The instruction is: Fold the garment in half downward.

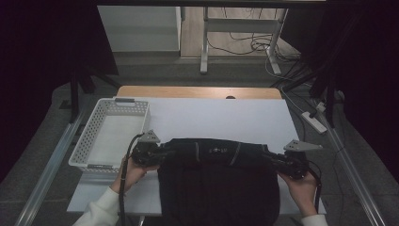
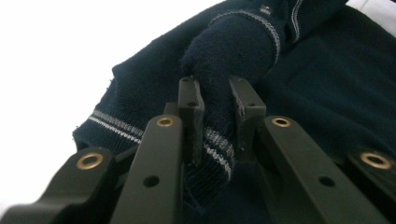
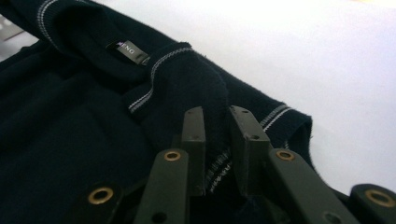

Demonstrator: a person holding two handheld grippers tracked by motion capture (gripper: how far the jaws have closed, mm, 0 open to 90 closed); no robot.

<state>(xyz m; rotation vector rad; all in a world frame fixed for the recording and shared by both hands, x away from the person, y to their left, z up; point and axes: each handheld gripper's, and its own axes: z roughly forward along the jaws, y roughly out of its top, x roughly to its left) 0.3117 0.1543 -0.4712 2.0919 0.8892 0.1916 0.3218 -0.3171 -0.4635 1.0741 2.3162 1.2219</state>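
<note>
Navy sweater (image 1: 216,183), hem cut off — both tongs clamped.

The sweater (image 1: 217,183) lies on the table (image 1: 226,117) at its near edge. The basket (image 1: 111,133) stands on the table's left side, just left of the sweater and beyond the left gripper (image 1: 149,154).

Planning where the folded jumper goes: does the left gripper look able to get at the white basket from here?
Probably yes: the basket sits right beside the left gripper with nothing between, but its jaws are shut on the jumper.
</note>
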